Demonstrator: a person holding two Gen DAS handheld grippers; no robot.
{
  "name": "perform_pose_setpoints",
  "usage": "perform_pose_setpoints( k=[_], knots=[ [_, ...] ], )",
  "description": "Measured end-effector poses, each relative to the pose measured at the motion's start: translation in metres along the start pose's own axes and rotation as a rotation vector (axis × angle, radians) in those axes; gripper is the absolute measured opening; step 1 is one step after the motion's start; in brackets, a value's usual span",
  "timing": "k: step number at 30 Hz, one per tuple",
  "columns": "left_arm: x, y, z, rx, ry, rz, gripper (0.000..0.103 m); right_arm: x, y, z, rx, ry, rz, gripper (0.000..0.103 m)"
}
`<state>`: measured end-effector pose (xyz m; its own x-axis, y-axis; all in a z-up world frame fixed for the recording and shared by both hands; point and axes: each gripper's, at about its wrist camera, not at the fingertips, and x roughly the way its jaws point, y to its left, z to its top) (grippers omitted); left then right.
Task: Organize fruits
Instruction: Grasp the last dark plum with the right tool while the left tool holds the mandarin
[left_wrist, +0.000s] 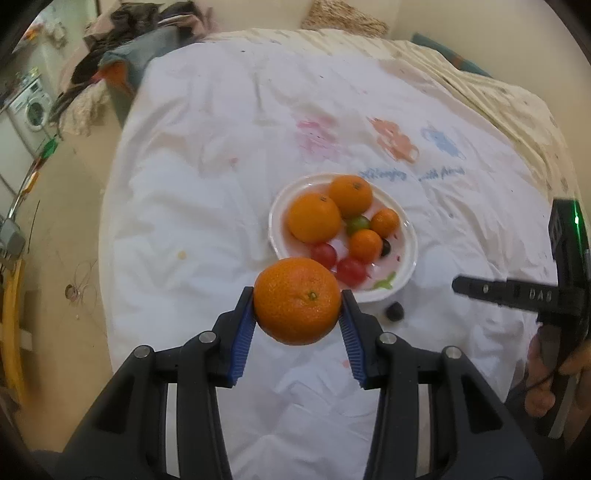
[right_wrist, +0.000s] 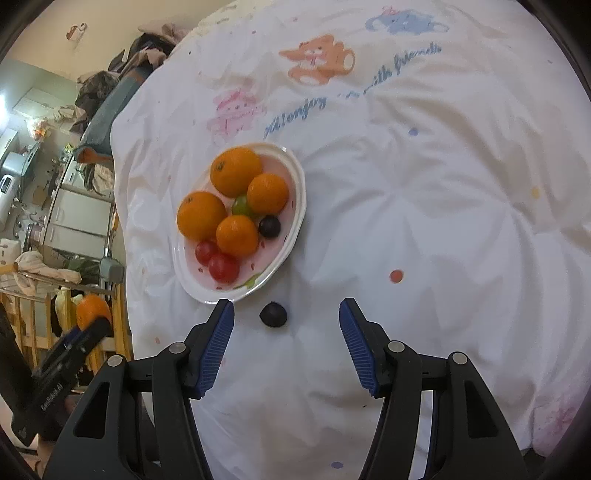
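Observation:
My left gripper (left_wrist: 297, 304) is shut on an orange (left_wrist: 297, 301), held in the air just in front of the white plate (left_wrist: 408, 254). The plate (right_wrist: 295, 173) lies on the white duvet and carries several oranges (right_wrist: 236, 176), two red grapes (right_wrist: 223, 267), a green grape (right_wrist: 242, 206) and a dark grape (right_wrist: 269, 226). A loose dark grape (right_wrist: 273, 314) rests on the duvet just off the plate's near rim, a little ahead of my right gripper (right_wrist: 287, 312), which stands open with nothing between its blue pads. The same grape (left_wrist: 394, 311) shows in the left wrist view.
The duvet (right_wrist: 424, 206) with cartoon prints covers the bed. Its left edge drops to the floor beside a pile of clothes (left_wrist: 122, 48), a washing machine (left_wrist: 31, 105) and wooden rails (right_wrist: 33, 321). A hand (left_wrist: 543, 384) holds the right gripper at the far right of the left wrist view.

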<state>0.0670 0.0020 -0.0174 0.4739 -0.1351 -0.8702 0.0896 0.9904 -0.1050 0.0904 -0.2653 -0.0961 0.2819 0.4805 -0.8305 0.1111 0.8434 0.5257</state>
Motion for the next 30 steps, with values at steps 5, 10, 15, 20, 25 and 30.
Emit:
perform_pose_setpoints(
  k=[5,10,15,20,25,30],
  knots=[
    [0.010,0.012,0.002,-0.059,0.011,0.002,0.040,0.019,0.004,-0.002,-0.013,0.049,-0.020,0.062],
    [0.013,0.014,0.004,-0.074,0.019,0.009,0.040,0.048,0.020,-0.003,-0.112,0.113,-0.081,0.062],
    [0.014,0.018,0.004,-0.096,0.039,-0.005,0.040,0.077,0.038,-0.006,-0.199,0.151,-0.133,0.061],
    [0.015,0.022,0.004,-0.103,0.045,-0.006,0.040,0.091,0.053,-0.010,-0.284,0.127,-0.196,0.057],
    [0.018,0.023,0.003,-0.116,0.061,-0.015,0.040,0.095,0.056,-0.012,-0.343,0.112,-0.251,0.040],
    [0.019,0.013,0.002,-0.078,0.055,-0.016,0.040,0.091,0.053,-0.013,-0.356,0.117,-0.243,0.026]
  ],
)
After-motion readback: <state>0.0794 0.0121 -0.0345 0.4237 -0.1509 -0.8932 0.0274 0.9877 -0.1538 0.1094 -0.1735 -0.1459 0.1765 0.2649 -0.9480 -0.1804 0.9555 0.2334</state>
